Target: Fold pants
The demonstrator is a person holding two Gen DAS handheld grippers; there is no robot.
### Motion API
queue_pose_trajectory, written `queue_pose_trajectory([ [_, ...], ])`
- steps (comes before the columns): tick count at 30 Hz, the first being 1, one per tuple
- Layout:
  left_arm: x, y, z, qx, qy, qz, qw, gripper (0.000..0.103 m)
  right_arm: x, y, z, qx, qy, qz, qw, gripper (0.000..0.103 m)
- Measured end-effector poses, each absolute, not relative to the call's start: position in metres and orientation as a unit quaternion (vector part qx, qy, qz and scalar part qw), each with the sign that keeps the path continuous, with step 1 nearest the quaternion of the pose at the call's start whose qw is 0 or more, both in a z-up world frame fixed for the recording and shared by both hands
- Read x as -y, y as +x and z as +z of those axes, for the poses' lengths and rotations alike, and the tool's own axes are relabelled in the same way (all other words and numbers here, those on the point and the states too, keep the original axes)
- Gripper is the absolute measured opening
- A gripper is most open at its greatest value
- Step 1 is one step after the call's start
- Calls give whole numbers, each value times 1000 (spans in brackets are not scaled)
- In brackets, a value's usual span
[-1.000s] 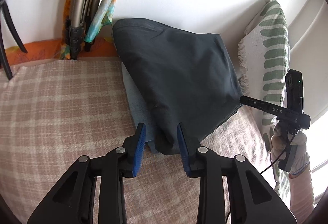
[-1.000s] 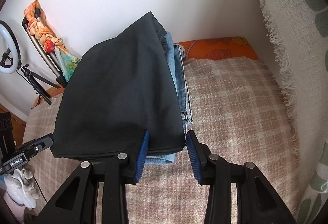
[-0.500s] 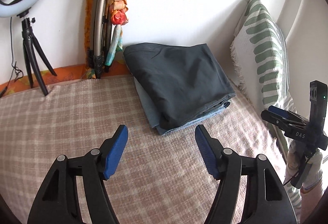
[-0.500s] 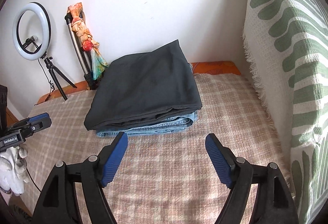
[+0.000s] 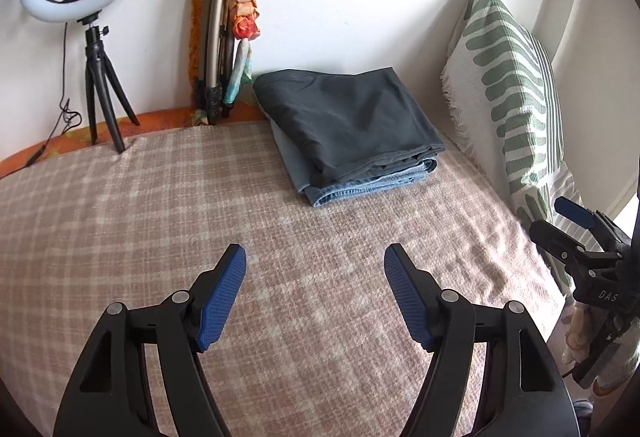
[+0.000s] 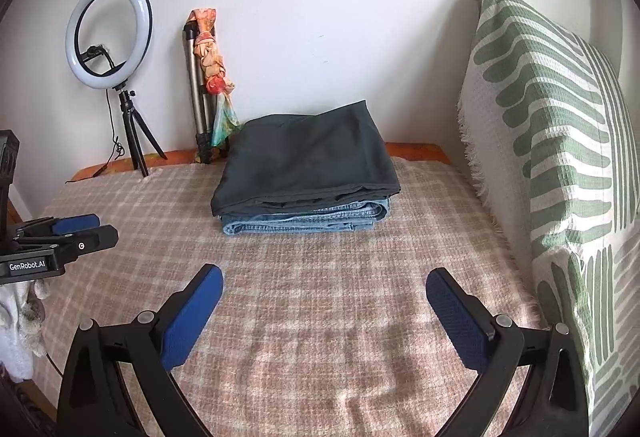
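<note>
Right wrist view puts the right gripper [image 6: 324,311] nearest, its blue pads [image 6: 191,321] spread as wide as they go with only bare plaid blanket [image 6: 320,357] between them; its jaws have just been opening and nothing is held. Off to the left edge of that view the left gripper [image 6: 76,231] shows side-on, and the left wrist view confirms its jaws stand well apart too, having just been opening, with nothing but blanket between the pads. The step in hand reads as the release and withdrawal after setting a folded pair down, so doing it well means keeping both tools clear of the pile and not brushing a fingertip against its near edge, which could drag the top layer askew. Farther out, in the middle of the bed, the dark grey pants [image 6: 308,161] lie folded into a flat rectangle on top of folded blue jeans [image 6: 308,219], their near edges roughly flush, though the grey fabric overhangs slightly at the left corner. The fold looks finished; a light press on that corner would tidy it if needed, but reaching in again risks shifting the stack. To the right a green-patterned cushion [image 6: 552,157] leans against the wall, just beside the pile. Farthest back, against the white wall, stand a ring light on a small tripod [image 6: 110,37] and a folded tripod wrapped with a colourful scarf [image 6: 206,77], well clear of the work.
</note>
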State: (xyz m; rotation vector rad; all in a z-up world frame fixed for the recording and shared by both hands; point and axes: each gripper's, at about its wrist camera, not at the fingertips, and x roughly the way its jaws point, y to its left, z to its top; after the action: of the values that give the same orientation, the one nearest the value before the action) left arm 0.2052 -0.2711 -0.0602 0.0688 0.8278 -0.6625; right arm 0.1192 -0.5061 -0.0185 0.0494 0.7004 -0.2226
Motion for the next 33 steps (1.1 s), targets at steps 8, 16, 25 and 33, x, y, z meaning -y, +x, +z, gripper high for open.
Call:
queue_pose_trajectory([
  [8,261,174,-52,-370,45,-312,874,80,477,92,-17,-329,15,-113,937,103],
  [16,251,146,-60,-369,48,-309,876,80,463,75,-30,-317,21,-121,940,103],
  [25,241,126,-74,-379,64,-299,873,81,443,68,-37,-316,-3,-106,943,103],
  [33,230,109,-63,-354,59,-299,884,81,435,62,-42,-319,-14,-100,942,103],
])
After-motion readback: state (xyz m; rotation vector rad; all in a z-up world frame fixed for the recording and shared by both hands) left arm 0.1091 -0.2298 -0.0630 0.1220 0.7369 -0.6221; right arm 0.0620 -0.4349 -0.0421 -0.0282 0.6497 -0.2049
